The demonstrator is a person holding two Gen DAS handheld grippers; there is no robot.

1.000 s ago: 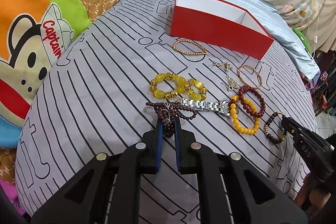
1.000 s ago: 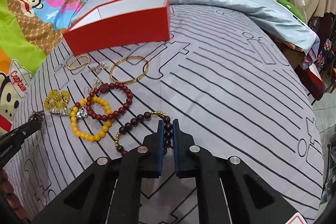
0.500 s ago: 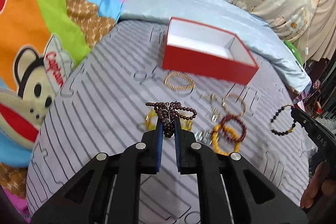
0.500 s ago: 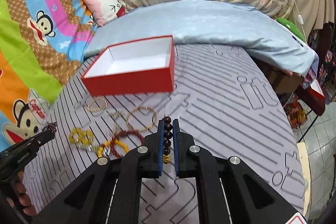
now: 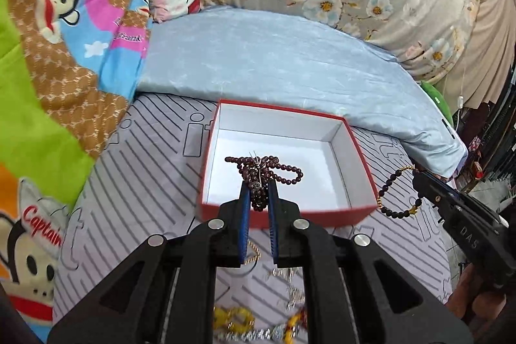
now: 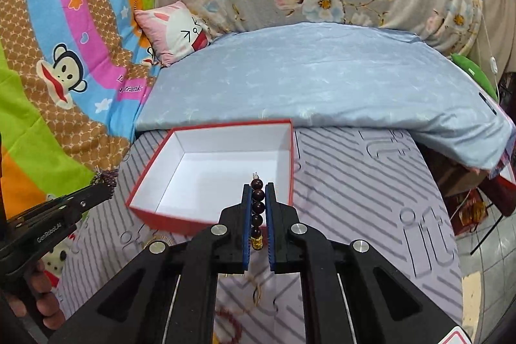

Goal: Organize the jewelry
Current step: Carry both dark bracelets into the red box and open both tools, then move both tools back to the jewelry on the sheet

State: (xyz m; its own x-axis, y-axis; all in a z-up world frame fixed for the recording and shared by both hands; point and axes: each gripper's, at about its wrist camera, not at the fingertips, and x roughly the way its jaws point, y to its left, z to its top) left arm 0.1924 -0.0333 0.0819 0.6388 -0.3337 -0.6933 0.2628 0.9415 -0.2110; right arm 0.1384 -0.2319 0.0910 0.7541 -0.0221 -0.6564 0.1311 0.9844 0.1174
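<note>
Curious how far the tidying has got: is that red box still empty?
Empty. The red box shows only bare white floor in the right wrist view; both bead bracelets hang in the grippers.

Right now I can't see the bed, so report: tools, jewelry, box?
Left tool shut on small-bead bracelet. Right tool shut on dark bead bracelet. Red box open, empty, nothing blocking.

Both grippers have lifted their bracelets off the striped sheet [image 5: 135,182] and carried them up before the red box [image 5: 361,157], leaving the remaining jewelry behind.
</note>
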